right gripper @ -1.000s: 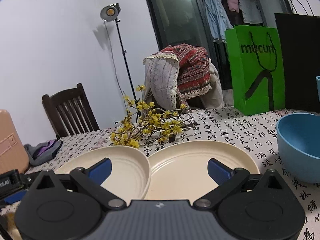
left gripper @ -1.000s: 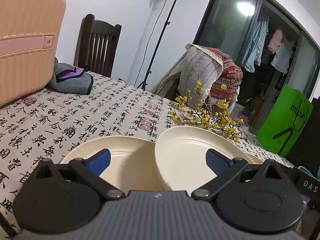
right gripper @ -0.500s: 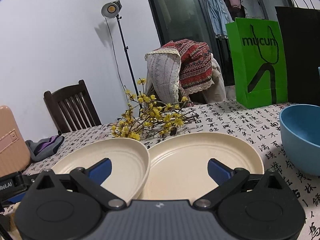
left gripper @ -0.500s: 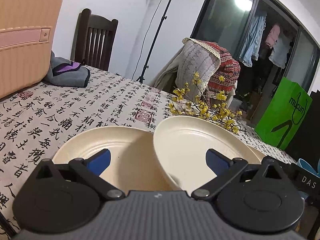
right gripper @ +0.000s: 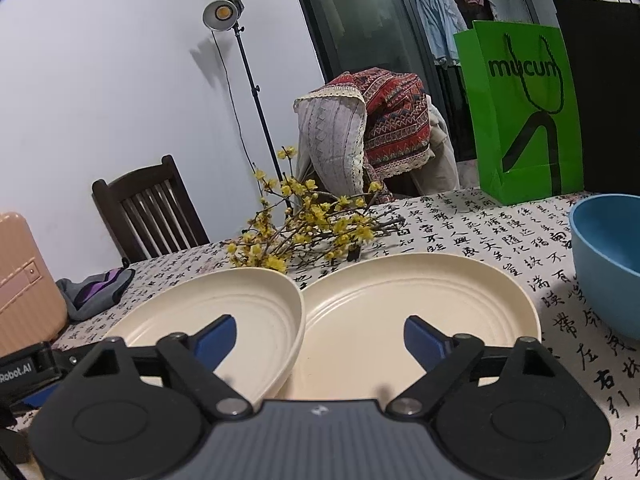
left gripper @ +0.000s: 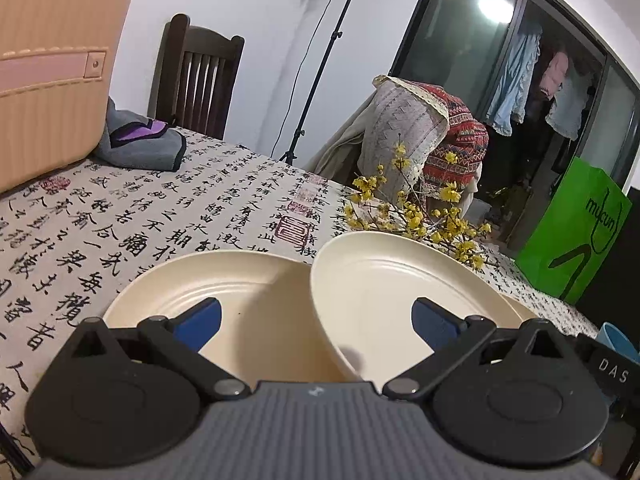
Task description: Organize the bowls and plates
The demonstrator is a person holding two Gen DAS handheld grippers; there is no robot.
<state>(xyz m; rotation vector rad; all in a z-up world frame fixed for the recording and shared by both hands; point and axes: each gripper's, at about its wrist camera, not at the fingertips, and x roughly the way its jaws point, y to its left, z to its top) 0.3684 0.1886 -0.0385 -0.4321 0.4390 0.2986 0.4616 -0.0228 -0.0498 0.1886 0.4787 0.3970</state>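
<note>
Centrally, two cream plates sit side by side on the desk (right gripper: 460,224): round, shallow, matte, with faint concentric ridges inside a raised rim. In the right wrist view the left plate (right gripper: 224,312) is tilted, its right edge lifted and overlapping the rim of the right plate (right gripper: 420,304), which lies flat. From the left wrist view the tilted plate (left gripper: 384,292) stands up on its edge over a third flat cream plate (left gripper: 224,288) to its left.

Around them, the left gripper (left gripper: 316,318) has its blue-padded fingers spread wide, with the raised plate's edge in the gap and no pad pressing on it. Likewise the right gripper (right gripper: 318,336) straddles the seam where the two plates meet; its fingers are closing but touch nothing yet.

To the right stands a deep, smooth blue bowl (right gripper: 608,264), apart from the plates. Beyond the plates lies a spray of twiggy branches with small yellow blossoms (right gripper: 308,220). A cloth printed with black calligraphy covers the desk. Far right stands a glossy green paper bag (right gripper: 524,112); far left, a ribbed peach suitcase (left gripper: 52,64) and a folded grey cloth (left gripper: 140,144).
</note>
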